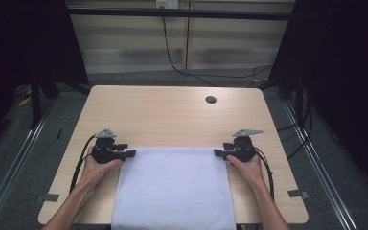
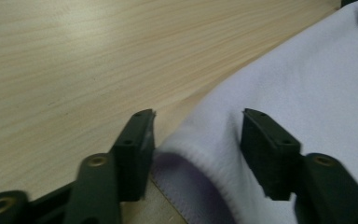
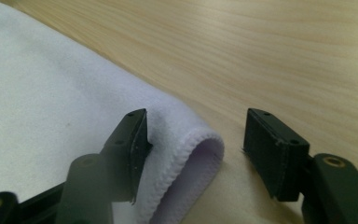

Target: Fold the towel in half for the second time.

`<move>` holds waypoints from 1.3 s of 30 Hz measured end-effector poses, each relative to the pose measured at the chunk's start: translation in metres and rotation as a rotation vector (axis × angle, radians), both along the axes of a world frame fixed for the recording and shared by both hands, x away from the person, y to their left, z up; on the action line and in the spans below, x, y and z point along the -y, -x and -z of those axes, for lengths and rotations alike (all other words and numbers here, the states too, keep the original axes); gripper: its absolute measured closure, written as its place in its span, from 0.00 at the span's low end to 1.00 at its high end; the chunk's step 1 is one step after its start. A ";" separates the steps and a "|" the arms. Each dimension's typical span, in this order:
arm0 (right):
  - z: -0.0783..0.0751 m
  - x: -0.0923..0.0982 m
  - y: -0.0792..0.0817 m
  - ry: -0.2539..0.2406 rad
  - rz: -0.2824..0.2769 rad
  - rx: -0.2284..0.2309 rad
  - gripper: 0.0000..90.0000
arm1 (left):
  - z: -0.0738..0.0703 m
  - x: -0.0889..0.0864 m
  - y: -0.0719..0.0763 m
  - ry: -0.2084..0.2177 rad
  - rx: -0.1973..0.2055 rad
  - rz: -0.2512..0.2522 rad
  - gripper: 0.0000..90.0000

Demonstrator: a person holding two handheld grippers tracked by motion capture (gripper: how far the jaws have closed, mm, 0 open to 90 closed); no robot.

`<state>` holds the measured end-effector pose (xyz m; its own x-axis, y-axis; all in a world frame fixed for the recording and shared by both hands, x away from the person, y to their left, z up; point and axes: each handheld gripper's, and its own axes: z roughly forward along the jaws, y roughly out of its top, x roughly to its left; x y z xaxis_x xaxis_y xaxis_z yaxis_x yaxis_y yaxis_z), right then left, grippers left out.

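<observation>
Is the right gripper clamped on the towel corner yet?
Apart. Right gripper view: the right gripper straddles the towel corner, a gap beside one pad.

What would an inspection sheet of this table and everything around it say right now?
Surface: pale wooden table, with a dark round hole near its far edge.
Job's things: white cloth lies flat, hanging over the near edge.
Clutter: nothing seen.
Grippers: left tool at the cloth's far left corner, jaws open with the hem between them; right tool at the far right corner, jaws open around the folded hem.
Cables: black cable trails from the left tool, another from the right.
Surroundings: grey floor, dark curtains, wall cable.
</observation>
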<state>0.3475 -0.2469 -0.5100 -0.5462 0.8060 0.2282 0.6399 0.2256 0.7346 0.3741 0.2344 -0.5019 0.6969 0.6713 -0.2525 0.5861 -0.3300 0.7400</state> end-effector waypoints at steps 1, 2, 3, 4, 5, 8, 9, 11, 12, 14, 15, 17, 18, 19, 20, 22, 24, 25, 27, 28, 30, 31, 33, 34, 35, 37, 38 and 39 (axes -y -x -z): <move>0.000 0.000 0.000 -0.010 -0.011 -0.011 0.58 | 0.002 -0.001 0.001 0.007 -0.002 0.013 0.66; 0.000 0.000 -0.001 -0.016 -0.019 -0.017 0.66 | 0.003 -0.002 0.001 0.011 0.005 0.031 0.76; 0.000 -0.001 0.000 -0.017 -0.021 -0.016 0.71 | 0.005 -0.003 0.002 0.027 0.002 0.034 0.82; 0.000 -0.001 0.001 -0.015 -0.026 -0.017 0.80 | 0.006 -0.003 0.003 0.033 -0.007 0.038 0.86; -0.001 -0.001 0.002 -0.022 -0.032 -0.010 0.87 | 0.006 -0.003 0.003 0.028 -0.001 0.044 0.90; -0.009 -0.001 0.004 -0.056 -0.036 0.013 0.96 | 0.001 -0.005 0.002 0.051 0.012 0.041 0.93; -0.011 -0.001 0.004 -0.069 -0.033 0.022 0.96 | -0.001 -0.006 0.000 0.062 0.014 0.035 0.93; -0.016 0.000 0.002 -0.077 -0.019 0.036 0.97 | -0.007 -0.008 -0.004 0.083 0.025 0.019 0.94; -0.018 0.000 0.000 -0.073 -0.022 0.044 0.97 | -0.010 -0.009 -0.006 0.104 0.032 0.011 0.94; -0.026 0.000 -0.004 -0.079 -0.010 0.059 0.97 | -0.016 -0.009 -0.011 0.111 0.040 0.002 0.94; -0.030 0.000 -0.007 -0.086 -0.006 0.069 0.97 | -0.020 -0.008 -0.014 0.120 0.049 -0.003 0.94; -0.041 0.000 -0.011 -0.089 0.004 0.092 0.97 | -0.028 -0.008 -0.018 0.123 0.067 -0.010 0.94; -0.045 0.000 -0.013 -0.095 0.007 0.104 0.97 | -0.032 -0.008 -0.020 0.132 0.071 -0.013 0.94; -0.049 0.001 -0.015 -0.098 0.011 0.115 0.97 | -0.036 -0.008 -0.022 0.142 0.077 -0.017 0.94; -0.053 0.001 -0.016 -0.105 0.019 0.123 0.97 | -0.040 -0.008 -0.024 0.147 0.086 -0.019 0.94; -0.059 0.003 -0.019 -0.121 0.027 0.133 0.97 | -0.046 -0.009 -0.027 0.158 0.095 -0.018 0.94; -0.064 0.004 -0.022 -0.124 0.032 0.145 0.97 | -0.051 -0.009 -0.030 0.166 0.099 -0.014 0.94; -0.066 0.004 -0.023 -0.122 0.030 0.147 0.97 | -0.053 -0.009 -0.032 0.166 0.102 -0.011 0.94; -0.070 0.004 -0.026 -0.123 0.030 0.151 0.97 | -0.055 -0.009 -0.036 0.179 0.105 -0.014 0.94; -0.071 0.005 -0.027 -0.123 0.029 0.154 0.97 | -0.055 -0.008 -0.037 0.185 0.106 -0.018 0.94; -0.074 0.006 -0.031 -0.126 0.034 0.153 0.97 | -0.058 -0.007 -0.042 0.182 0.109 -0.020 0.94; -0.075 0.006 -0.032 -0.126 0.035 0.158 0.97 | -0.060 -0.006 -0.044 0.180 0.111 -0.017 0.94; -0.078 0.007 -0.035 -0.127 0.045 0.159 0.97 | -0.065 -0.006 -0.047 0.192 0.118 -0.024 0.94; -0.080 0.008 -0.036 -0.131 0.049 0.166 0.97 | -0.067 -0.005 -0.048 0.198 0.124 -0.027 0.94; -0.082 0.008 -0.036 -0.141 0.061 0.169 0.97 | -0.070 -0.003 -0.049 0.177 0.129 -0.022 0.94; -0.086 0.009 -0.037 -0.145 0.061 0.182 0.97 | -0.075 -0.001 -0.050 0.157 0.144 -0.013 0.94; -0.088 0.009 -0.037 -0.142 0.062 0.182 0.97 | -0.078 -0.001 -0.051 0.168 0.150 -0.015 0.94; -0.089 0.010 -0.038 -0.135 0.062 0.186 0.97 | -0.081 -0.001 -0.052 0.179 0.156 -0.018 0.94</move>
